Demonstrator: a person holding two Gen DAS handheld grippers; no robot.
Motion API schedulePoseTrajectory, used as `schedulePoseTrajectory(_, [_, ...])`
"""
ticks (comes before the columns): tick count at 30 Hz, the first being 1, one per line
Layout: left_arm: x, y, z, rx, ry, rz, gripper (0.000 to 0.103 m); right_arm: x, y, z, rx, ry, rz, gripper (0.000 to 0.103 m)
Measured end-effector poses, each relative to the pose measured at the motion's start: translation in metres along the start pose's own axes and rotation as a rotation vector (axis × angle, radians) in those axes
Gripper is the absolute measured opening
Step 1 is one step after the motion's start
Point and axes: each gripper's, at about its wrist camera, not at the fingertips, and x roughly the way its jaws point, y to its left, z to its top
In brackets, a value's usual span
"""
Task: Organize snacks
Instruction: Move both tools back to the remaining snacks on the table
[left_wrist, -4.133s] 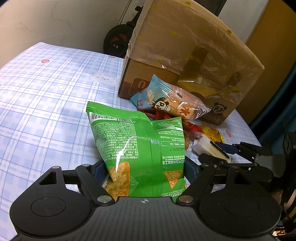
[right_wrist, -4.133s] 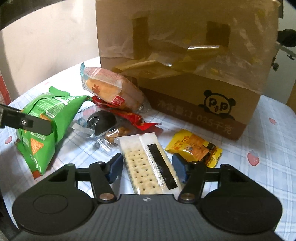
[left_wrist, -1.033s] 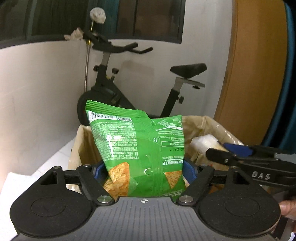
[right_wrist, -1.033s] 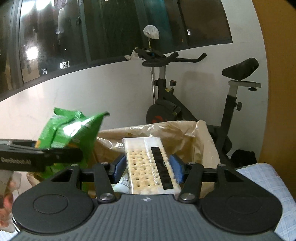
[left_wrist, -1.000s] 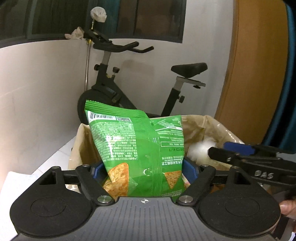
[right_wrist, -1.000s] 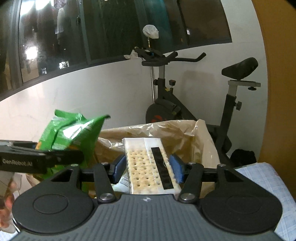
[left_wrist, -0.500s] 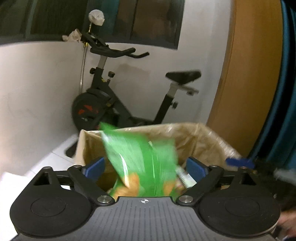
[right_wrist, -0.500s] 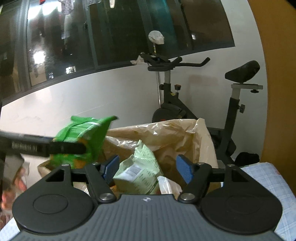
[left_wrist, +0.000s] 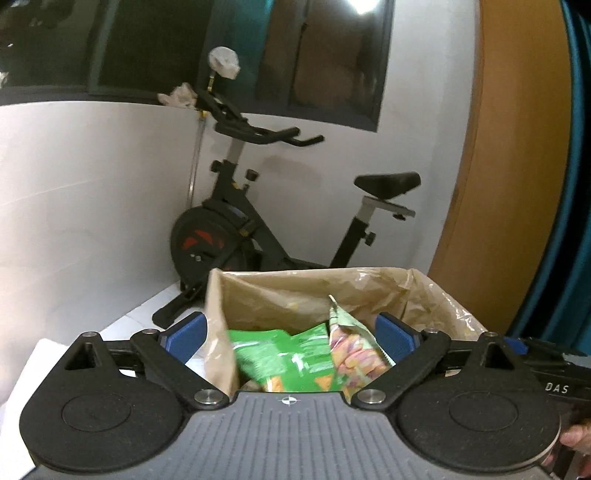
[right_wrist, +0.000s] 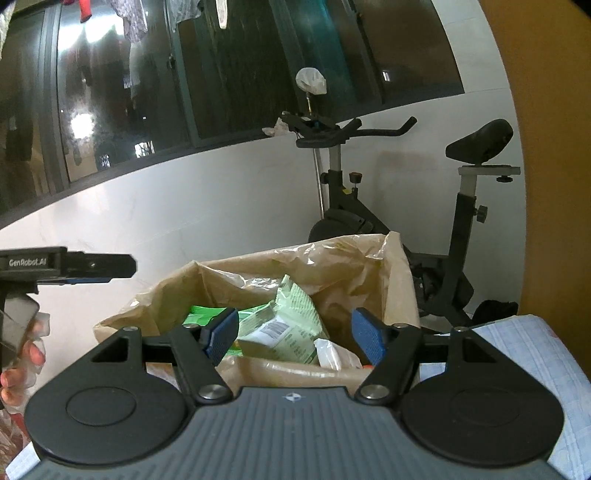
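Above the lined box (left_wrist: 436, 295), both grippers hang with nothing between their pads.

Item: left gripper (left_wrist: 290, 338). Jaws stand wide, empty; blue pads straddle the near left corner of the box without touching it.

Item: right gripper (right_wrist: 295, 334). Jaws parted, empty, pointing down over the near rim.

Item: box, cardboard, lined with a crinkled brown plastic bag (right_wrist: 332, 266) that stands up past the rim. Contents: green chip bag (left_wrist: 280, 363), lying tilted on top of the pile; pale green packet (right_wrist: 291, 332) with a barcode label, leaning upright beside it; a white wrapper (right_wrist: 332, 354) near the front wall. Whatever lies deeper is hidden.

Handling note, as a judgement: the drop looks done for both hands. Draw each gripper back and up clear of the liner before swinging away, since the loose plastic could snag on a pad. Keep the jaws apart for the next pick.

Item: exercise bike (left_wrist: 266, 221), behind the box, not involved.
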Motion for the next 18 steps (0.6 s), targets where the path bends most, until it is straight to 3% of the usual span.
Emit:
schedulePoseTrajectory(8, [-0.042,0.022,-0.032,-0.034,-0.028,0.049,0.097,-0.043,0.004,-0.02,-0.006,-0.102,0.017,0.072])
schedulePoseTrajectory(15, [-0.039,0.019,-0.074,-0.088,0.06,0.021,0.097,-0.058,0.01,-0.052,-0.041,-0.13,-0.002,0.072])
schedulePoseTrajectory(18, [-0.022,0.014,-0.092,-0.132,0.133,-0.003,0.097,-0.053,0.011,-0.07,-0.04,-0.096,-0.014,0.072])
